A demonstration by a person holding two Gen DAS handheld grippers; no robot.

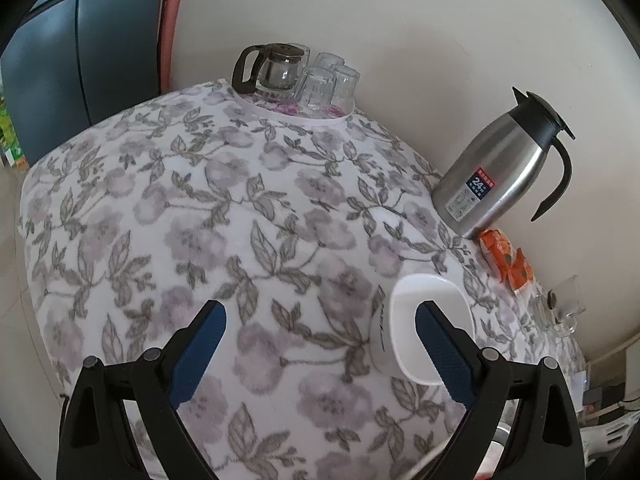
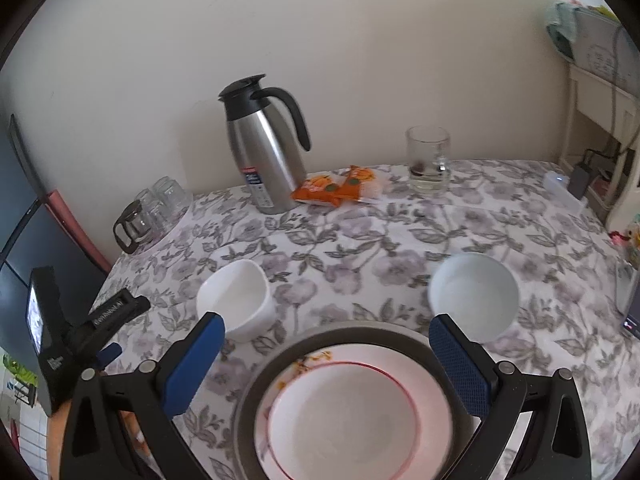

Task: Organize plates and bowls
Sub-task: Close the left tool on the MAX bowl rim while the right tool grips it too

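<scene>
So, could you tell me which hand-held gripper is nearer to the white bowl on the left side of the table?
Left. The left hand-held gripper has one finger right at the left white bowl; the right hand-held gripper hovers over the stacked plates, beside it.

Floral tablecloth [image 2: 360, 236] covering the table. Steel thermos jug [image 2: 264, 152], black lid and handle, upright at the far edge by the wall. Orange snack packets [image 2: 340, 188] just beside it, lying flat. Glass mug [image 2: 428, 164] farther along the same edge. Glass teapot [image 1: 272, 68] and upturned tumblers [image 1: 328, 80] together at the far left corner.
</scene>
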